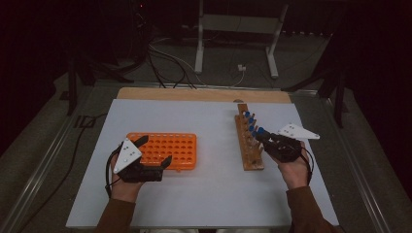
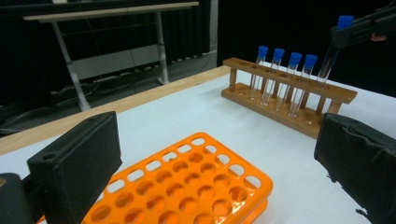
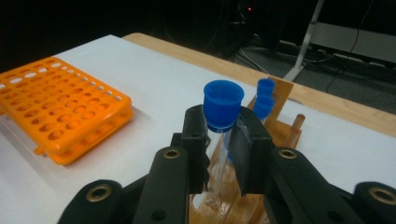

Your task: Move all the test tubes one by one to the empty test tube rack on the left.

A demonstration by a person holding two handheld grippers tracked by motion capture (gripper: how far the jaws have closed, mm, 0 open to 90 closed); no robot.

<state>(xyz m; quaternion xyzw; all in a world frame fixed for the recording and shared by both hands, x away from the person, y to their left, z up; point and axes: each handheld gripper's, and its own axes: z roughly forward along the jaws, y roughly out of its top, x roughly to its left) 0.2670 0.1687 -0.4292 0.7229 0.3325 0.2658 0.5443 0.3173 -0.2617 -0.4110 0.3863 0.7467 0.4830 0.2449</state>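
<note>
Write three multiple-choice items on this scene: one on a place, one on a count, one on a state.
1. Where do the left tongs sit?
A. At the orange rack
B. Over the wooden rack
C. Off the table

2. How many blue-capped tubes stand free in the wooden rack, besides the gripped one?
A. Two
B. Four
C. Six

3. What are the right tongs doing?
A. Standing open, holding nothing
B. Shut on a tube just under its cap
C. Shut on the orange rack

Answers:
1 A, the high view puts them at the orange rack's near left edge.
2 B, the left gripper view shows four caps in a row beside the held tube.
3 B, the right gripper view shows the pads pressed on the tube.
</note>
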